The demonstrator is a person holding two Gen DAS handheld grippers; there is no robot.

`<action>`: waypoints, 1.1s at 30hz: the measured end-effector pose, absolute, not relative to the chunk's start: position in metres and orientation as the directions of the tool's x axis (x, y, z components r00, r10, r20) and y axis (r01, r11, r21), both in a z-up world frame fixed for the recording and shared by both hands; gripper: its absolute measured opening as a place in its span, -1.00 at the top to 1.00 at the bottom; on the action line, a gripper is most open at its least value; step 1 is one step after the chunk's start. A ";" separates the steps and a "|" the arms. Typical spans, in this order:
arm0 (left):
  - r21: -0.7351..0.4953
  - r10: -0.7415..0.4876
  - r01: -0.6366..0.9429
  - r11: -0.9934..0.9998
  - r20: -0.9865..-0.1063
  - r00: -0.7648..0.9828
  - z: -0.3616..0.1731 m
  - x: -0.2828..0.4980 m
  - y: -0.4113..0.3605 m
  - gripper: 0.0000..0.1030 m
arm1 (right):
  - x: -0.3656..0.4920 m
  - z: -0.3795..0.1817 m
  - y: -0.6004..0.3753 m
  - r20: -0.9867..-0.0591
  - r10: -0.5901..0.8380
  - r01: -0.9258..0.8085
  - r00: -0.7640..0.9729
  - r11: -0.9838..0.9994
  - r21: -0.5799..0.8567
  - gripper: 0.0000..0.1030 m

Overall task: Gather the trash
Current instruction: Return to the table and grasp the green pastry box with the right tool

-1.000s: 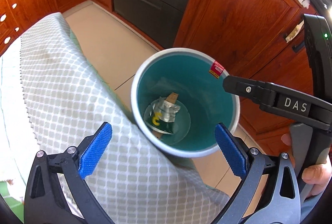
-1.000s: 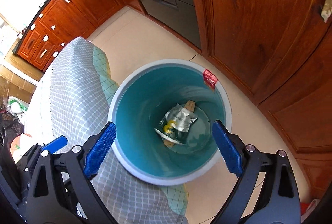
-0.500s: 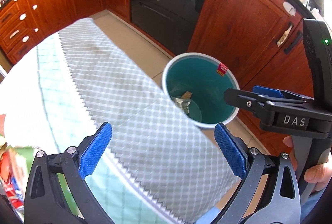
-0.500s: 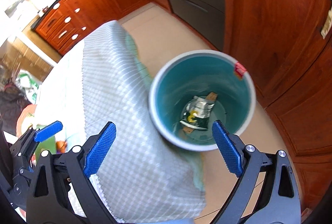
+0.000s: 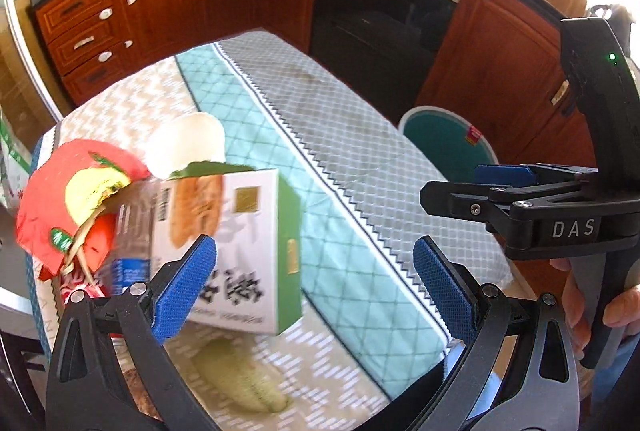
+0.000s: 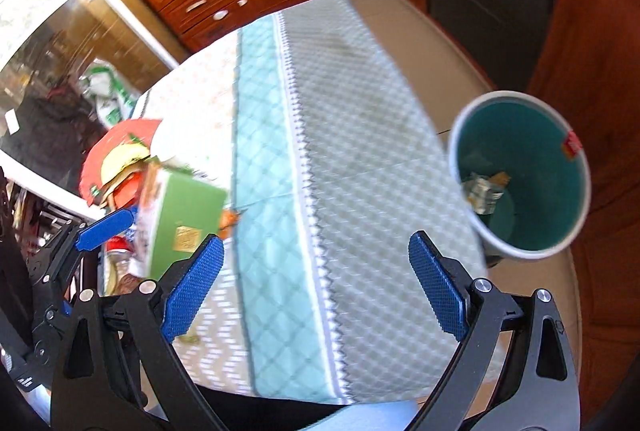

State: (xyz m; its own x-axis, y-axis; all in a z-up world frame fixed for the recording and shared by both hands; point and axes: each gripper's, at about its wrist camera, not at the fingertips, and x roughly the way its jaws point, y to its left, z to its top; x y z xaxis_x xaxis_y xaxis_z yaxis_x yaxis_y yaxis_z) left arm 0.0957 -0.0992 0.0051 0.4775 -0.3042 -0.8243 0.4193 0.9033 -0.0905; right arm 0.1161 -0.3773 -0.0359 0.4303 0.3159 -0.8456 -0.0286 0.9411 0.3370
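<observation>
Nearest in the left wrist view, the left gripper [image 5: 314, 281] is spread wide with nothing held, and its left pad already sits in front of the lower left corner of the box [image 5: 236, 247]. So the box is what gets reached first, and by the left side: the right gripper [image 6: 316, 285] is also wide apart and empty, with only tablecloth [image 6: 340, 159] seen between its pads. The box lies on the left part of the table; its long axis looks to run near-to-far, tilted a bit, green side panel facing right, though the blur makes this hard to be sure of. Just behind it a red wrapper [image 5: 70, 203] and a white lid-like thing [image 5: 188, 143] are piled. Far right, off the table edge, the bin [image 6: 520, 175] is seen on the floor with some trash already inside.
</observation>
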 end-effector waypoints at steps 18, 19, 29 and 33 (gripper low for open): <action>-0.005 -0.124 0.218 0.976 -0.836 0.535 -0.019 0.103 0.028 -0.92 | 0.143 -0.062 -0.280 -0.848 0.445 -0.113 0.287 0.895 0.431 -0.74; 0.016 -0.105 0.216 0.976 -0.836 0.539 -0.021 0.104 0.026 -0.92 | 0.144 -0.065 -0.281 -0.843 0.460 -0.108 0.279 0.887 0.448 -0.74; 0.041 -0.079 0.209 0.977 -0.843 0.532 -0.034 0.108 0.026 -0.92 | 0.158 -0.094 -0.265 -0.803 0.555 -0.117 0.218 0.831 0.543 -0.74; 0.039 -0.078 0.206 0.978 -0.846 0.527 -0.035 0.109 0.027 -0.92 | 0.160 -0.100 -0.257 -0.788 0.574 -0.131 0.221 0.819 0.559 -0.74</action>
State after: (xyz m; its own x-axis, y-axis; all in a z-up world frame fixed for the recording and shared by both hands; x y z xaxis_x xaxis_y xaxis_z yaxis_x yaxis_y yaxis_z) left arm 0.1089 0.0268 -0.0347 0.5269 -0.0776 -0.8464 0.2062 0.9777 0.0387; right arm 0.1596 -0.2572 -0.1001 0.2209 0.5741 -0.7884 -0.1312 0.8185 0.5593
